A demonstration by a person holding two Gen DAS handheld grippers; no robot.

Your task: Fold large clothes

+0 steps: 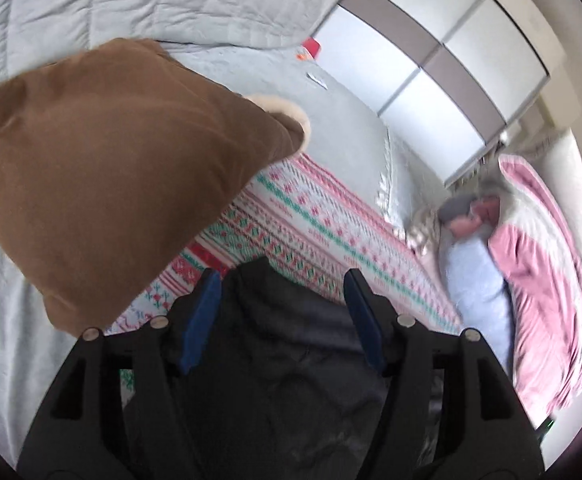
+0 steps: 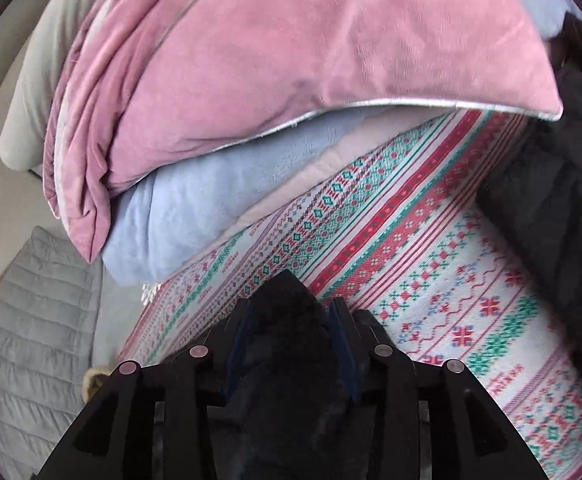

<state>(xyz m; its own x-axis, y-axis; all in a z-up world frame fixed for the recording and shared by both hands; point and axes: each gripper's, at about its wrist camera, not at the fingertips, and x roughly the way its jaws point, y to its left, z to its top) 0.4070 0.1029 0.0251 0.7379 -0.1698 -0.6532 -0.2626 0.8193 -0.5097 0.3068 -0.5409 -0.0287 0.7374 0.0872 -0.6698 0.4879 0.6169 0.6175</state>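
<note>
A dark, black garment (image 1: 275,380) lies on a patterned red, green and white blanket (image 1: 311,216) on the bed. My left gripper (image 1: 283,316) stands over it, jaws well apart, with the dark cloth lying loosely between the blue pads (image 1: 203,320). In the right wrist view the same dark garment (image 2: 287,400) bunches up between the narrower-set jaws of my right gripper (image 2: 289,320), which I read as open. More dark cloth (image 2: 551,200) lies at the right on the patterned blanket (image 2: 431,260).
A brown garment with a fleece cuff (image 1: 103,184) lies at the left on a grey quilt (image 1: 131,8). Piled pink (image 2: 291,60) and light blue (image 2: 195,208) blankets border the patterned one. A white wardrobe (image 1: 431,60) stands beyond the bed, with a small red object (image 1: 311,46) near it.
</note>
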